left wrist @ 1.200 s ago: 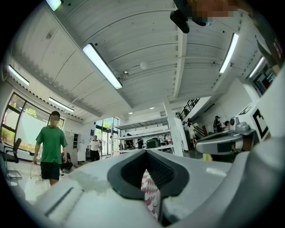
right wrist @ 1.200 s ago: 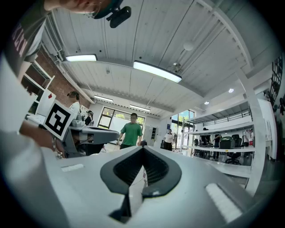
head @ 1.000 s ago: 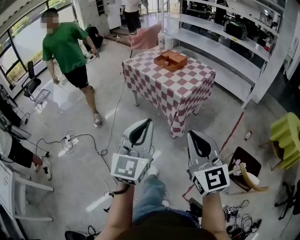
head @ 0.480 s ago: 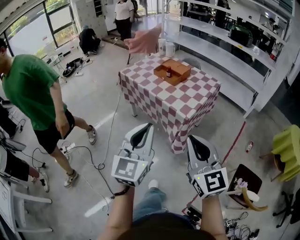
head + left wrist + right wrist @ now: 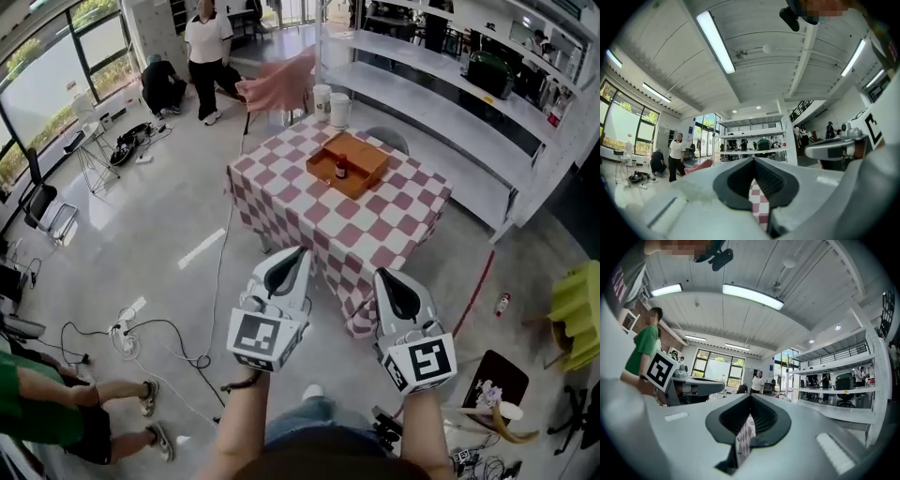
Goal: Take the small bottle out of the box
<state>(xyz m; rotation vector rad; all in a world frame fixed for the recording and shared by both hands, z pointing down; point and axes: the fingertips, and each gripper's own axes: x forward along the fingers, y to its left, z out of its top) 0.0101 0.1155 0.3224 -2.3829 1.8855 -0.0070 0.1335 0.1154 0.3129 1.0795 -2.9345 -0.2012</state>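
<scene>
A wooden box (image 5: 357, 160) lies on a table with a red-and-white checked cloth (image 5: 319, 211), ahead of me in the head view. A small dark bottle (image 5: 340, 172) stands upright inside the box. My left gripper (image 5: 300, 250) and right gripper (image 5: 382, 272) are held side by side in front of me, level, pointing at the table and well short of it. Both are shut with nothing between the jaws. The left gripper view shows my left gripper (image 5: 753, 159) with only a sliver of checked cloth through its slit. My right gripper (image 5: 750, 397) looks the same in its own view.
Two white containers (image 5: 330, 101) stand at the table's far edge, beside a pink cloth on a chair (image 5: 281, 80). White shelving (image 5: 441, 89) runs behind. Two people (image 5: 192, 56) are at the back left. Legs (image 5: 103, 403) and cables (image 5: 141, 328) are on the floor at left.
The table and box have come nearer and lower in the head view. The person in green has passed to the lower left. Both grippers stay shut, side by side.
</scene>
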